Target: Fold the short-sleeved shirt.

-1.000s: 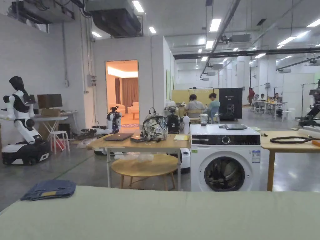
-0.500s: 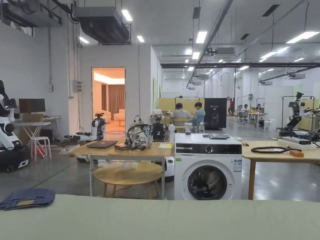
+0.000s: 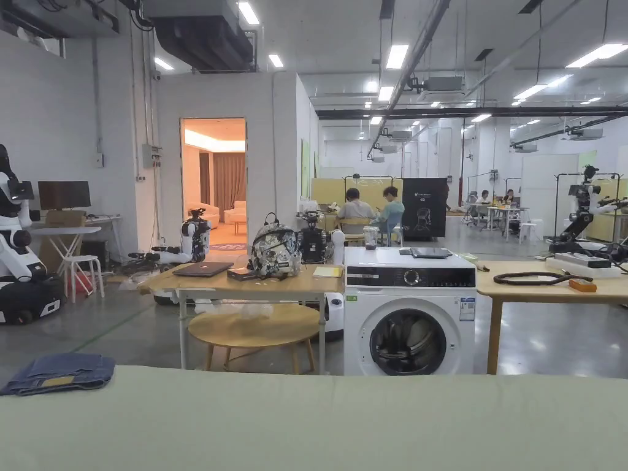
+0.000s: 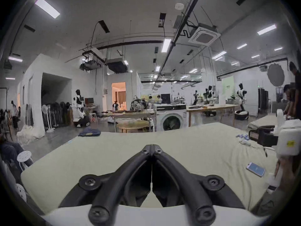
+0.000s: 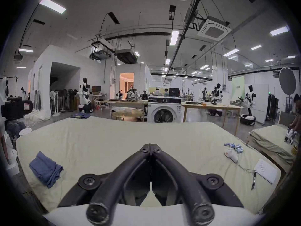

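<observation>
Left tool (image 4: 152, 145): jaws together, empty, above the bed (image 4: 187, 148). Right tool (image 5: 151, 144): jaws together, empty. Folded blue shirt (image 5: 45, 169) lies near the bed's left edge, well apart from both tools.

A pale green bed (image 5: 114, 141) carries a folded blue shirt (image 5: 45, 168), batteries (image 5: 234, 146) and paper (image 5: 265, 170).

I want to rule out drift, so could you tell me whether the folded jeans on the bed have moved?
No. The folded jeans keep their place at the bed edge; only the camera panned.
</observation>
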A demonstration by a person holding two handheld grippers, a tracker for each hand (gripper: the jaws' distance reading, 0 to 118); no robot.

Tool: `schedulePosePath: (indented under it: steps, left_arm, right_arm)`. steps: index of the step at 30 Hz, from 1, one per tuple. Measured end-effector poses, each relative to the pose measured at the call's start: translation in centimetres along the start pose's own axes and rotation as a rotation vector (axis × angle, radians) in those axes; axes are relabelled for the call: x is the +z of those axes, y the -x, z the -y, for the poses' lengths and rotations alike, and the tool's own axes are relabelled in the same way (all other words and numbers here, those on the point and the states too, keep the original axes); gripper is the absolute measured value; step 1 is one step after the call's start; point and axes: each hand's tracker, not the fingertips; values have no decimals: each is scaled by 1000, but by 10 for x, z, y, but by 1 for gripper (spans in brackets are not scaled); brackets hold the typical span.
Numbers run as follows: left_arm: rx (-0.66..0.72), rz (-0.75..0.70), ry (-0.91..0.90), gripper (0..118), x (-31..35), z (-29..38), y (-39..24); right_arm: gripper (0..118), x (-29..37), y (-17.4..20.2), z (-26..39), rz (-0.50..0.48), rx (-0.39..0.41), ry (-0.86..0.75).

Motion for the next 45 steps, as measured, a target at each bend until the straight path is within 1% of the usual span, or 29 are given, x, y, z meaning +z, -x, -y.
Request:
schedulePosePath:
  steps: [1,3,5,7,8,10,11,12,13,14,15,16,21,23,25,28,30,32,36,39,41,45]
  left_arm:
    - [19,8,-3,0,1,0,1]
    - [3,-6,0,0,0,0,-1]
    - [-86,-53,17,0,-1,-1,-9]
    - [-128,-67,7,0,-3,-2,-13]
    - [-115,-68,11,5,-3,-2,-16]
    - [-111,-65,17,40,-5,-5,-17]
    - [-113,-58,18,43,-5,-5,-17]
    - [-120,-68,17,53,-6,-6,-19]
    - [-125,-82,16,72,-6,-6,-20]
    - [-126,-92,17,94,-8,-6,-21]
    - [-126,-94,16,102,-7,-6,-21]
    - [-118,-87,10,104,-6,-6,-21]
    - [-71,-66,-8,104,-2,-8,-19]
    - [-62,-71,-1,104,-4,-10,-19]
    - [-49,-90,15,104,-7,-9,-18]
    - [-22,-61,23,104,-8,-6,-15]
    - [-5,-60,36,104,-11,-5,-16]
    - [-9,-64,50,104,-12,-4,-17]
    - [-36,-66,61,104,-11,-2,-19]
    - [-29,-68,59,104,-8,-1,-18]
    - [-18,-59,61,104,-5,-1,-18]
    - [-33,-59,48,104,-4,-1,-21]
  right_arm:
    - [0,0,0,0,0,1,-1]
    - [0,1,2,-1,-2,9,-2]
    - [0,2,4,-3,0,20,-10]
    - [1,4,6,-5,11,32,-24]
    - [17,5,7,-7,20,38,-38]
    - [64,7,6,-9,11,36,-53]
    - [78,7,6,-9,3,28,-64]
    - [79,9,6,-9,15,26,-78]
    - [80,9,7,-11,26,26,-82]
    - [85,8,7,-14,31,27,-80]
    - [90,6,6,-16,37,27,-73]
    - [90,4,6,-17,47,28,-61]
    - [90,-1,6,-19,87,26,-28]
    - [90,-4,8,-18,104,47,-23]
    - [90,-3,9,-17,46,83,-22]
    - [91,3,15,-16,-31,96,-32]
    - [92,4,20,-16,-33,99,-33]
    - [99,4,26,-16,-31,100,-39]
    - [101,5,27,-16,-32,63,-45]
    - [101,5,22,-16,-39,-1,-48]
    - [101,3,16,-17,-64,-44,-25]
    - [101,5,11,-18,-47,-59,-27]
